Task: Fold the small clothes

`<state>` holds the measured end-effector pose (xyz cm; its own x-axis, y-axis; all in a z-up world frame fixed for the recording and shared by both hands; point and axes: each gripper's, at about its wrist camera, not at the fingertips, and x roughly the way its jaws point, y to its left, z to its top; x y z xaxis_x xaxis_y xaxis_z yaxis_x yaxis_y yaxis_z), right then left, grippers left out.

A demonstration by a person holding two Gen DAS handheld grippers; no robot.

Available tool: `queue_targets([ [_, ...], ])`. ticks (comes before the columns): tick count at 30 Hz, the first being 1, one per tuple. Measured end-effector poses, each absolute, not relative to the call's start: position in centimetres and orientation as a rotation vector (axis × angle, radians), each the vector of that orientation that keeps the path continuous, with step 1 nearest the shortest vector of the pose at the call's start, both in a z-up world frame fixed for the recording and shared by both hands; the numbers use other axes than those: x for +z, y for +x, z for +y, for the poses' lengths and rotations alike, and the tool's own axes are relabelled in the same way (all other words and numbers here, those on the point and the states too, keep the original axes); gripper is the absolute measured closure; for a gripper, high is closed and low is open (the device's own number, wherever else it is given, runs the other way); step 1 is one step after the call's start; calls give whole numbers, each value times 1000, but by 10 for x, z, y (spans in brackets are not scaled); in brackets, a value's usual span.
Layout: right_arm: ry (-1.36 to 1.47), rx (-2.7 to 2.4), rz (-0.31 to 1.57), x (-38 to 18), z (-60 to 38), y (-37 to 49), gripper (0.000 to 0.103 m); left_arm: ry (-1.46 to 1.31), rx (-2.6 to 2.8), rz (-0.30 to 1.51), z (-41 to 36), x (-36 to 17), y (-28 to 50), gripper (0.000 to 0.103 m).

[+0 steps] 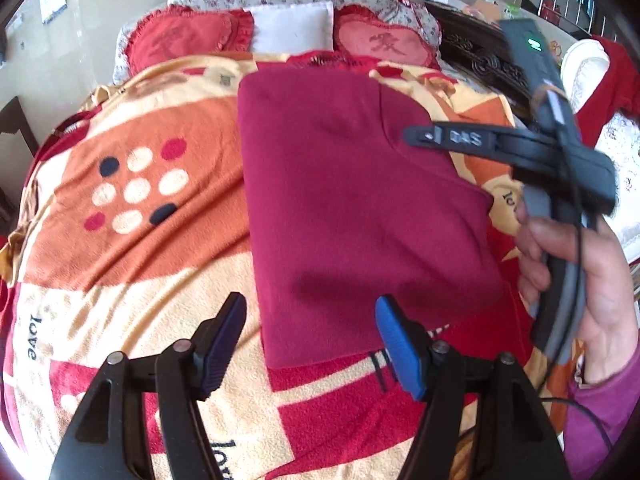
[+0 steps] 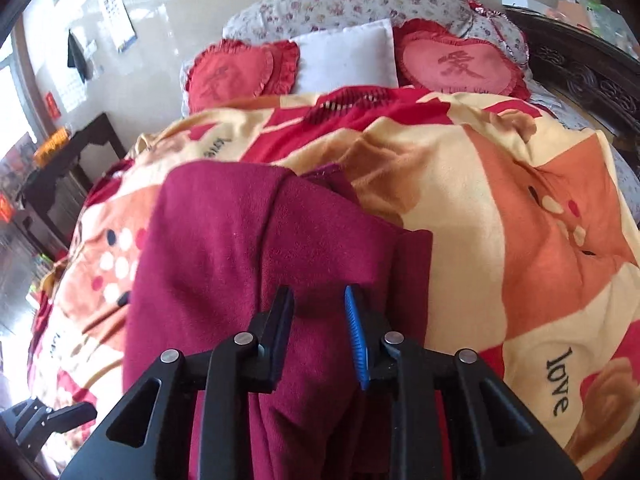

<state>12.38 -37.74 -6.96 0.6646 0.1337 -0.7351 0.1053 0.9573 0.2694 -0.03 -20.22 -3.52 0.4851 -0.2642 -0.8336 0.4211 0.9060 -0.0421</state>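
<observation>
Garment: your maroon garment (image 1: 352, 200) lies folded into a rough rectangle on the patterned blanket (image 1: 132, 240), a flap doubled over its right side.
Left tongs: your left gripper (image 1: 310, 344) hovers spread above the garment's near edge, nothing between the fingers.
Right tongs: your right gripper (image 2: 318, 334) sits over the garment's right part; the fingers stand a little apart over the cloth, and you cannot tell whether they pinch it.
Right hand: your hand (image 1: 580, 280) wraps its handle at the garment's right edge.
Bed head: two red heart cushions (image 1: 384, 42) flank a white pillow (image 1: 294, 26).
Containers: none in view.
</observation>
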Motion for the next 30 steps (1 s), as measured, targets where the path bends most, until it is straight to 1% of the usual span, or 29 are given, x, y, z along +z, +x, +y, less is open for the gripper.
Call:
queue_targets([
  [2,319,37,826,-63,-377,113,92,145,-420,975,-202,-32,1,27],
  [3,334,65,807,-61,-376,105,88,131,-420,976,-202,-32,2,26],
  [5,346,105,791,-62,-371,98,84,113,-415,984,-203,-33,3,25],
  [10,330,83,785,-74,-359,94,84,133,-400,1008,-206,-37,3,25],
  [17,378,125,788,-81,-367,99,84,116,-354,1021,-200,-38,13,24],
  [19,380,134,789,-78,-369,98,84,99,-348,1019,-198,-36,16,22],
  [21,373,140,788,-76,-369,96,84,81,-342,1013,-197,-35,20,17],
  [27,371,114,795,-77,-380,82,84,71,-342,1022,-201,-41,26,17],
  [28,379,104,797,-78,-384,79,82,73,-345,1026,-202,-43,26,17],
  [29,388,98,800,-79,-386,77,78,76,-343,1035,-203,-46,27,17],
  [30,414,104,796,-81,-391,75,77,76,-344,1041,-203,-48,27,17],
])
